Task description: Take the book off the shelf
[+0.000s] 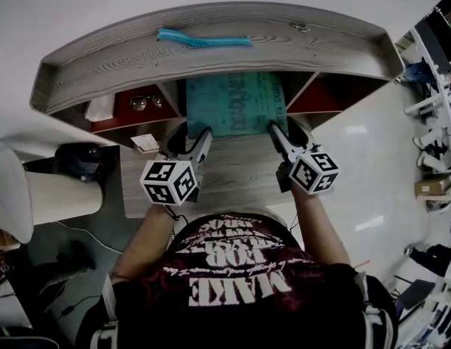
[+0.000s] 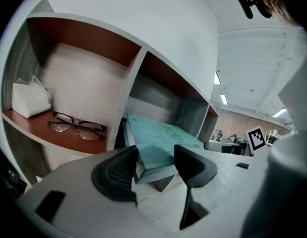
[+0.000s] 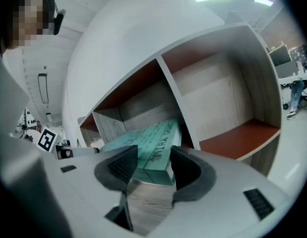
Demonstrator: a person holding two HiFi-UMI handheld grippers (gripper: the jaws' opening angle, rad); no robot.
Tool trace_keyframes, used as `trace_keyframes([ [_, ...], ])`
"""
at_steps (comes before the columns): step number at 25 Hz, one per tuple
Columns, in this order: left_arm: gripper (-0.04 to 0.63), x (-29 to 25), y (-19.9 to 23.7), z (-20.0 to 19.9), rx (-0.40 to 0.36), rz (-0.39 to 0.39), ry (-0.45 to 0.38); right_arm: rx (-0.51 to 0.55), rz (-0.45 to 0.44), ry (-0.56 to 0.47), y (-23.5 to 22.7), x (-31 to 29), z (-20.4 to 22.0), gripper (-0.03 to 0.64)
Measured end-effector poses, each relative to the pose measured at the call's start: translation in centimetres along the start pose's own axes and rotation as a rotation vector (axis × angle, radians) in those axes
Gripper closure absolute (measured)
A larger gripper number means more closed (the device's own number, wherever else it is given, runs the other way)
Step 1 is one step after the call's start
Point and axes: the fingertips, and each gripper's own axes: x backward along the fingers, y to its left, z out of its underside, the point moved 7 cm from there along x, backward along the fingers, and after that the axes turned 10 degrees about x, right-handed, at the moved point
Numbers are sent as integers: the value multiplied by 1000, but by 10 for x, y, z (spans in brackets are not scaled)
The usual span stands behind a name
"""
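The book [image 1: 236, 104] lies flat, half out of the middle bay of the shelf [image 1: 211, 53], so I take one near corner from each side. My right claw [image 1: 273, 128] clamps one; my left claw [image 1: 205, 132] straddles the other, seemingly loose. Next door sit glasses [image 2: 76, 125] and a tissue [image 2: 28, 100]; only the dividers [image 3: 169, 88] crowd the way out.

1. The shelf [image 1: 320, 49] has a wood-grain top, on which a blue comb [image 1: 204, 40] lies.
2. Its left compartment holds glasses [image 1: 142, 102] and a white tissue [image 1: 100, 108].
3. The book [image 1: 236, 106] lies flat in the middle compartment, jutting over the desk [image 1: 233, 177].
4. A card [image 1: 145, 143] lies on the desk.
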Motion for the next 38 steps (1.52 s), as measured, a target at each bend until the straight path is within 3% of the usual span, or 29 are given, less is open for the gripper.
trace_keyframes([
  [10, 359, 51, -15, 21, -66, 17, -22, 1, 6, -8, 35, 43, 16, 411],
  [19, 360, 87, -11, 70, -112, 6, -14, -16, 12, 35, 61, 71, 64, 413],
  [32, 359, 65, 46, 191, -49, 0, 135, -54, 45, 190, 45, 72, 189, 425],
  [38, 359, 39, 82, 247, -39, -44, 193, -82, 54, 291, 24, 47, 258, 422],
])
